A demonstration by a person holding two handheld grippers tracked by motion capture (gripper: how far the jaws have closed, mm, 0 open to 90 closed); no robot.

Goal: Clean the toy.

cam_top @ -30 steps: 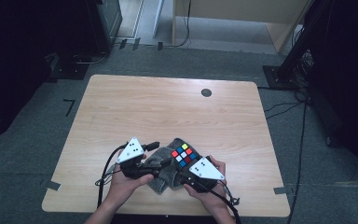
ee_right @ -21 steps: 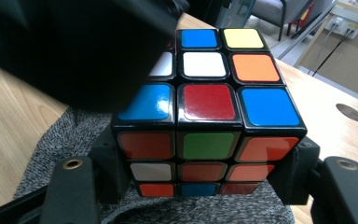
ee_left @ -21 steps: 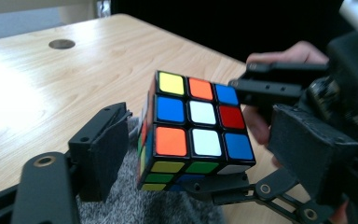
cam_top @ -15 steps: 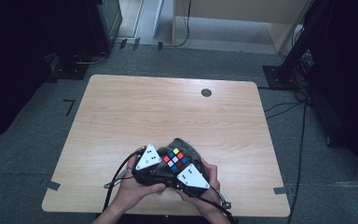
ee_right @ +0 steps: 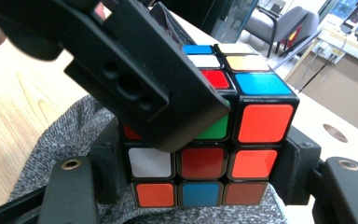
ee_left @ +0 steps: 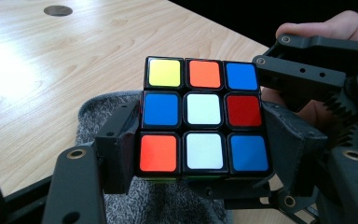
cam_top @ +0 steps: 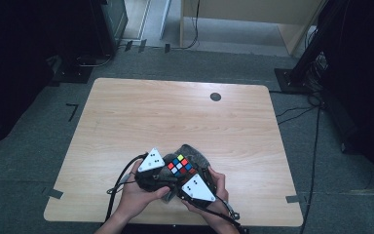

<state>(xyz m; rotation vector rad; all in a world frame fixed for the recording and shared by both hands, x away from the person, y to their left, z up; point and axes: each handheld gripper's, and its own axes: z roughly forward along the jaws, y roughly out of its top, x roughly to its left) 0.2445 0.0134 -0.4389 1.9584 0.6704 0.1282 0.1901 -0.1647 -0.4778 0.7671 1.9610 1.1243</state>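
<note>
Both tongs meet at the puzzle cube [cam_top: 179, 164], near edge of the table [cam_top: 126, 122], roughly centre, a bit right. Cube sits on a grey cloth [cam_top: 195, 155], bunched under and behind it. Left tongs [ee_left: 200, 154]: jaws on the cube's left and right sides at its lower rows, in the left gripper view pads flush on both side faces, so clamped on the cube, about one cube-width apart. Its jaws have just been closing, with the cube between them. Top face in that view: yellow, orange, blue across the far row; blue, white, red in the middle; orange, white, blue nearest. Right tongs [ee_right: 200, 179]: in the right gripper view jaws bracket the cube's lower two layers, pads against both sides, also clamped on the cube, similar mid width. In that view a jaw of the left tongs crosses the upper left and covers part of the cube's near face; visible stickers there are orange and green up top, white, red, orange in the middle, orange, blue, dark red below. From the high view left hand [cam_top: 136, 192] and right hand [cam_top: 214, 190] come in from the near edge, grey plates on top of each tool either side of the cube. Small dark round hole [cam_top: 215, 96] at the far side of the table, well apart from everything.
</note>
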